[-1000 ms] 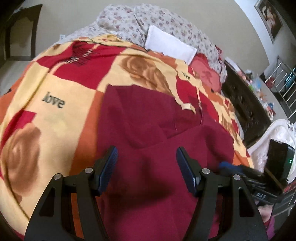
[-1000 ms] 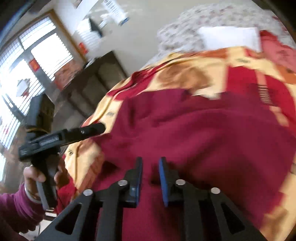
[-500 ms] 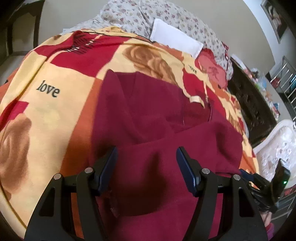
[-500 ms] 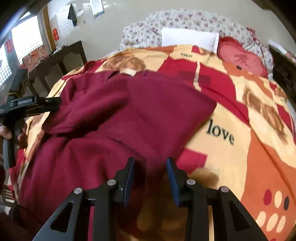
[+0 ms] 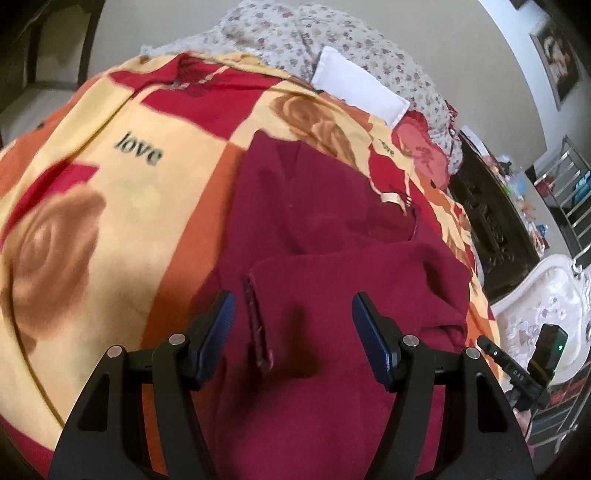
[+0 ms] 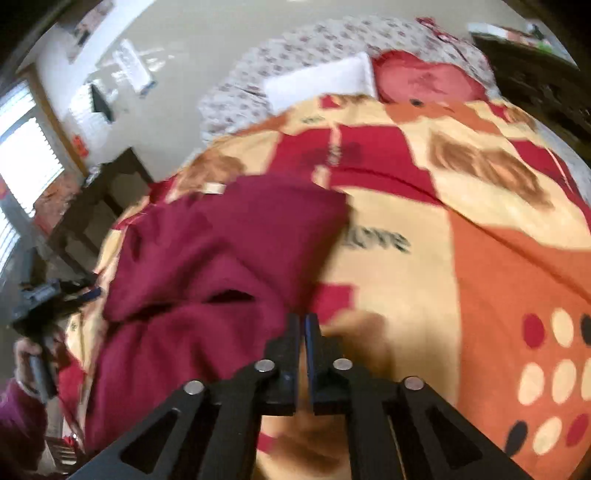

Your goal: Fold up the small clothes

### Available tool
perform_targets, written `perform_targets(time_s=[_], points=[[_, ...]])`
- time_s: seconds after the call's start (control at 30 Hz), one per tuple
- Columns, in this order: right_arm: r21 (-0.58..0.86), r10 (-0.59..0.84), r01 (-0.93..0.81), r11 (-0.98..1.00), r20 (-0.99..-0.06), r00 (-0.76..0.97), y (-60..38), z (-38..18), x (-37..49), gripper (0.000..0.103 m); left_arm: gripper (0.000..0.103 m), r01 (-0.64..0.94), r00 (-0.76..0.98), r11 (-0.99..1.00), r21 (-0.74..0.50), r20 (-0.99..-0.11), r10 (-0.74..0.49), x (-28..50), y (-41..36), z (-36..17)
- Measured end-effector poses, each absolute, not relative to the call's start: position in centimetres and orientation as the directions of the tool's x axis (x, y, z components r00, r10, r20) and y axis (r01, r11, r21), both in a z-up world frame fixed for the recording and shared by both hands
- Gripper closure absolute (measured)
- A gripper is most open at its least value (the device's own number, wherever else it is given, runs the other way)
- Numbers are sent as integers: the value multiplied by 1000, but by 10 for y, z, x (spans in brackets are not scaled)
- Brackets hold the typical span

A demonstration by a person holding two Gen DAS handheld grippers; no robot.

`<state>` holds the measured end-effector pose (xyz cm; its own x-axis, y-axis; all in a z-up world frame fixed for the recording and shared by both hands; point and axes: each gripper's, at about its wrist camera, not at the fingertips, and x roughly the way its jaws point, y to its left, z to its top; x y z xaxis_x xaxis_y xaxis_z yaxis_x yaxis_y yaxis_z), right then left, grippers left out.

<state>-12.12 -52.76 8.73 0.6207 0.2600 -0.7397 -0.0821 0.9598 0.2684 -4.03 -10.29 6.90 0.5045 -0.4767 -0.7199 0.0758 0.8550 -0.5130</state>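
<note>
Down at the bottom of the right wrist view, the right tongs [image 6: 304, 326] have just been closing and stand almost together, with only a thin slit between the pads. Their tips sit at the lower right edge of the garment [image 6: 207, 258]. The blur hides whether any cloth is caught in the slit.

The left tongs [image 5: 291, 317] stand wide apart at the bottom of the left wrist view, over the garment [image 5: 332, 258]. Nothing is gripped between the blue pads [image 5: 218, 325]. A hem [image 5: 256, 325] runs up the cloth between them, nearer the left pad.

The garment is dark red and lies partly folded on the blanket [image 5: 110, 203], one layer lapped over another. It fills the lower middle of the left view and the left half of the right view. A beige label [image 5: 391, 197] shows near its far end, towards the pillows.

The blanket is yellow, red and orange, with roses and the word "love" on it. In the right view its bare part [image 6: 498, 258] fills the right half of the frame. At its far end, at the top of the frame, lie a white pillow [image 5: 358, 88], a red cushion [image 5: 421, 151] beside it and a floral sheet [image 5: 295, 33] behind both.

At the left edge of the right view a hand [image 6: 24, 349] in a purple sleeve [image 6: 18, 406] holds the left tongs' handle. A dark cabinet [image 5: 491, 221] stands right of the bed in the left view.
</note>
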Motion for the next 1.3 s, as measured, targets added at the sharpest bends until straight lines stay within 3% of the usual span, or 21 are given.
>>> perform_targets(time_s=[0.03,0.1,0.17,0.2,0.23,0.27,0.4,0.5,0.63,0.73,0.77,0.8,0.83,0.9,1.03,1.07,1.13,1.2,1.3], points=[[214,235,-108,971,-754,614,-515,87,-116,74,37,65,494,839,-540,-713,-497,-42,-102,65],[149,205,-143,979,-769,606,-496,82,-106,59,37,61,476,812,-581,-698,-535,-47,-102,60],[81,153,-149,986,-800,580,-481,67,-94,59,37,65,469,812,-580,-701,-537,-52,-105,57],[76,142,-139,987,-808,572,-479,62,-90,60,37,67,465,816,-575,-705,-535,-52,-107,56],[93,149,-126,988,-803,576,-481,60,-87,81,37,69,456,820,-568,-713,-532,-53,-109,54],[96,142,-108,989,-795,590,-486,62,-87,91,37,65,447,823,-565,-721,-530,-52,-111,52],[39,63,-51,998,-775,629,-506,75,-107,93,37,50,438,804,-592,-711,-551,-49,-114,47],[57,70,-41,998,-831,551,-514,55,-113,94,37,57,430,825,-563,-732,-529,-46,-121,43],[164,158,-36,986,-831,534,-525,62,-124,94,37,66,431,837,-544,-741,-515,-46,-123,46],[308,256,-17,951,-757,601,-544,87,-124,94,37,87,463,860,-503,-744,-482,-50,-124,60],[332,269,-14,943,-739,617,-544,92,-119,92,37,104,489,864,-492,-731,-476,-52,-124,67],[340,267,-6,941,-730,629,-545,97,-112,79,37,119,516,871,-477,-720,-464,-54,-125,74],[339,261,2,941,-727,636,-545,98,-102,51,37,127,529,876,-466,-715,-457,-54,-126,77],[341,259,4,940,-721,643,-542,92,-73,29,37,134,531,880,-456,-717,-452,-52,-129,79],[389,294,34,921,-748,595,-543,65,-29,29,37,105,509,880,-464,-735,-448,-51,-128,69],[396,305,33,918,-755,580,-543,57,-20,31,37,98,503,881,-462,-741,-444,-51,-127,66],[406,307,26,914,-730,611,-544,60,-14,82,37,78,489,884,-461,-755,-437,-49,-126,57],[371,267,24,928,-711,650,-547,71,-12,91,37,75,484,885,-459,-759,-435,-47,-127,52],[273,168,64,960,-743,648,-547,68,-1,92,37,78,494,891,-447,-759,-424,-44,-133,50]])
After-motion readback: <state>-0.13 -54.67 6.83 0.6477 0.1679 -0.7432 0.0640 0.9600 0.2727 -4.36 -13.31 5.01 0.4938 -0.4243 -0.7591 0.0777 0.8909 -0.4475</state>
